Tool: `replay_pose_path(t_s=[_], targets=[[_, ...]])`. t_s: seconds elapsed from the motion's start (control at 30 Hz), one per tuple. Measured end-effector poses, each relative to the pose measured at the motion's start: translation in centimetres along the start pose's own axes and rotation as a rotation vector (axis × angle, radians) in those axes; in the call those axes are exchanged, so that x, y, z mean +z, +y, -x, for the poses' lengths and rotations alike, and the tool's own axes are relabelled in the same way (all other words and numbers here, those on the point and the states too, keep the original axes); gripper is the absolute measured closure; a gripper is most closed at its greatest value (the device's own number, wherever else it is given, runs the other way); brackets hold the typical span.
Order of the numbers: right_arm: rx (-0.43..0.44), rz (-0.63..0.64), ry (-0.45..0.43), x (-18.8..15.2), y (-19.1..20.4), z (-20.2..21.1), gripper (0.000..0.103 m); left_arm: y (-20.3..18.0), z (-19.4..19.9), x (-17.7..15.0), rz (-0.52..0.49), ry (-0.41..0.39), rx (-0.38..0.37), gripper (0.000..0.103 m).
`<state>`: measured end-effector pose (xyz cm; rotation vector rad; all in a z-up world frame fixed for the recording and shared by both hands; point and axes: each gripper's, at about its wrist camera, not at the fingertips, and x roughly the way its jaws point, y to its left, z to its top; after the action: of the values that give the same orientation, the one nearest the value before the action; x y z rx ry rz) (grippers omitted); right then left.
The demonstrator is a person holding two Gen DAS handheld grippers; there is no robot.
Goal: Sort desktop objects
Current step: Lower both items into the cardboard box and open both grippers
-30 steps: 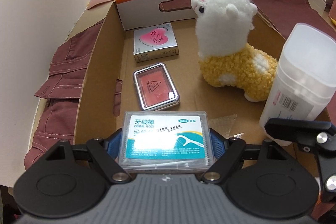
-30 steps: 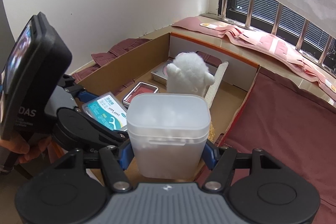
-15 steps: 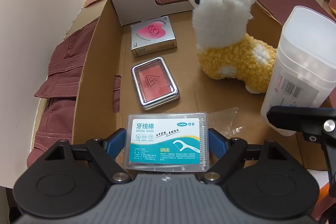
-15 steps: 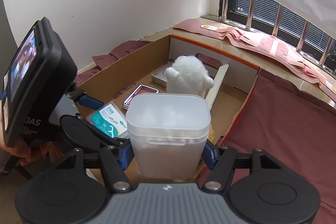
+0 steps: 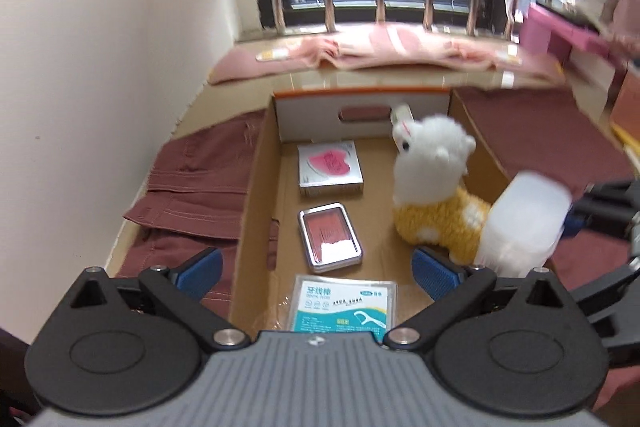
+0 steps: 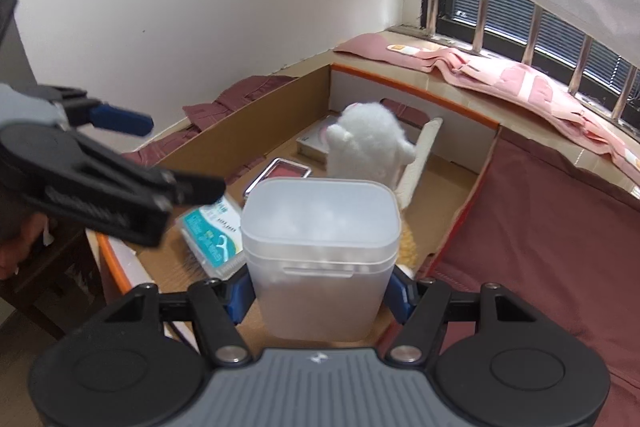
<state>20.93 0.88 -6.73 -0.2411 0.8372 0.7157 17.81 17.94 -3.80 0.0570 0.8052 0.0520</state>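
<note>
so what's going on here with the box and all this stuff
A person is sorting small things into a cardboard box with a handheld gripper in each hand. The left gripper is opening, its jaws wide apart and clear of the dental floss box, which lies flat on the box floor. The right gripper holds a frosted plastic container at the box's near end. A plush alpaca, a red tin and a heart-print box already sit inside.

Dental floss box (image 5: 343, 305) lies flat in the cardboard box (image 5: 256, 187), label up.
</note>
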Motion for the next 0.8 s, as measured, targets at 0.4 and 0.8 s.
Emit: replay_pose_path(t_s=[0.4, 0.8], targets=[[0.025, 0.02, 0.057, 0.1, 2.1, -3.3, 0.039, 2.5, 2.8, -1.9, 0.075, -0.05, -0.018, 0.0], [-0.027, 0.054, 0.071, -0.3, 2.8, -4.2, 0.039, 1.4, 2.6, -3.1, 0.055, -0.045, -0.067, 0.0]])
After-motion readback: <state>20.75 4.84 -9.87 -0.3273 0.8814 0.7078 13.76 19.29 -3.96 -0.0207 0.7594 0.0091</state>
